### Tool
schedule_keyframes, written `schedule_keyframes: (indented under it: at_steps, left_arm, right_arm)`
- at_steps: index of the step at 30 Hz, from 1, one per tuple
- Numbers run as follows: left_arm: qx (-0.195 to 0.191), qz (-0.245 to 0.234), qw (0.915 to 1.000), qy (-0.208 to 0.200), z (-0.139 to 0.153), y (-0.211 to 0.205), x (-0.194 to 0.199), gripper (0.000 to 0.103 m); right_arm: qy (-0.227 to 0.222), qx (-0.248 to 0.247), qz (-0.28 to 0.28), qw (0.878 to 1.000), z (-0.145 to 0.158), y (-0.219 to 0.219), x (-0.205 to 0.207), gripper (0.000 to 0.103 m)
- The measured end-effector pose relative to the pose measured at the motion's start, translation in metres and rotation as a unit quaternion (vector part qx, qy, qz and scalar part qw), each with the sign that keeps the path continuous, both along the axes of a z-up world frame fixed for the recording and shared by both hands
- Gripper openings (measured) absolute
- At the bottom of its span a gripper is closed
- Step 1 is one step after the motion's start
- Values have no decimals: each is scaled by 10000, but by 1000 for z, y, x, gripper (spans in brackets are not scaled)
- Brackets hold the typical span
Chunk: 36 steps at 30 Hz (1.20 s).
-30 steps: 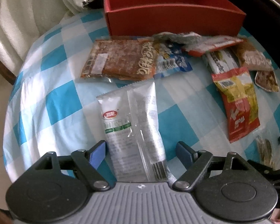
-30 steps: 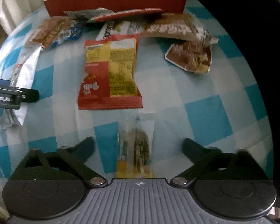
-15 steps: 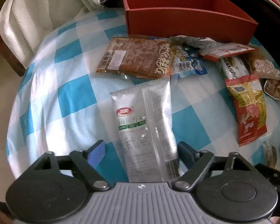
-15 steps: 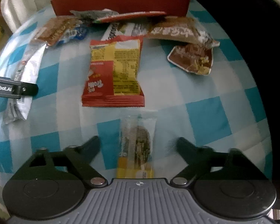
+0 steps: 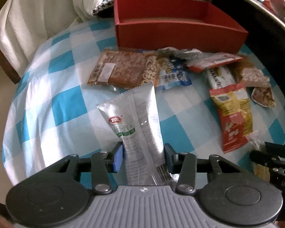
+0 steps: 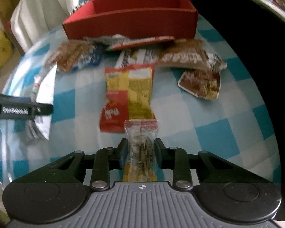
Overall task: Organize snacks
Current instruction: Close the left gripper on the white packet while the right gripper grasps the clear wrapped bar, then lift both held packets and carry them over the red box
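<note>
Blue-and-white checked cloth [image 5: 66, 102] covers the rounded table, soft and slightly rumpled. Nearest, the left gripper [image 5: 143, 154] is closed on the lower end of a long silver foil pouch [image 5: 136, 121], its blue pads pressing both crinkled sides; the pouch slants up off the cloth. The right gripper [image 6: 140, 152] is clamped on a small clear packet [image 6: 141, 142] with a dark snack inside and a yellow base, also lifted. Just beyond it lies a glossy red-and-yellow bag [image 6: 129, 98], flat on the cloth. Farther on, a loose heap: a flat brown pack [image 5: 123, 70] with a white label, a blue-and-white wrapper [image 5: 172, 76], a white bar wrapper [image 5: 220, 77], a puffy brown bag [image 6: 188, 57] and a torn brown sachet [image 6: 201, 85]. At the far edge stands a rectangular red cardboard box [image 5: 180, 36], open-topped. White towelling [image 5: 38, 19] hangs behind.
</note>
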<state>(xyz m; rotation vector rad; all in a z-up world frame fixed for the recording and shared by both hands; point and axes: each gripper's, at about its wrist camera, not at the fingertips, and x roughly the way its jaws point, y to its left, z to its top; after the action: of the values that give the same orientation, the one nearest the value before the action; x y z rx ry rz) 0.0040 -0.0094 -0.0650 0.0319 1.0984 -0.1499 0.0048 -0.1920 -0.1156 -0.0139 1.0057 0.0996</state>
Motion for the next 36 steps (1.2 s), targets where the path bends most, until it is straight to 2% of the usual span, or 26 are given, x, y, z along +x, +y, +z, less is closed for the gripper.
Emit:
schedule_keyframes:
  at_steps: [14, 24, 29, 33, 36]
  left_arm:
    - [-109, -226, 9989, -402, 20, -13, -1, 37]
    - [-184, -293, 9970, -696, 33, -19, 4, 37]
    - [-87, -260, 9954, -914, 43, -20, 8, 37]
    - [15, -119, 9926, -1206, 61, -17, 9, 37]
    - [-92, -48, 9907, -1356, 74, -12, 14, 37]
  right_arm:
    - [-446, 424, -55, 9981, 25, -3, 16, 37]
    - [-827, 478, 10, 9954, 44, 4, 33, 37]
    - [-1022, 531, 57, 9933, 59, 8, 42, 37]
    - [-1292, 615, 166, 9896, 80, 15, 45, 37]
    - [-1535, 727, 215, 9852, 96, 19, 46, 37]
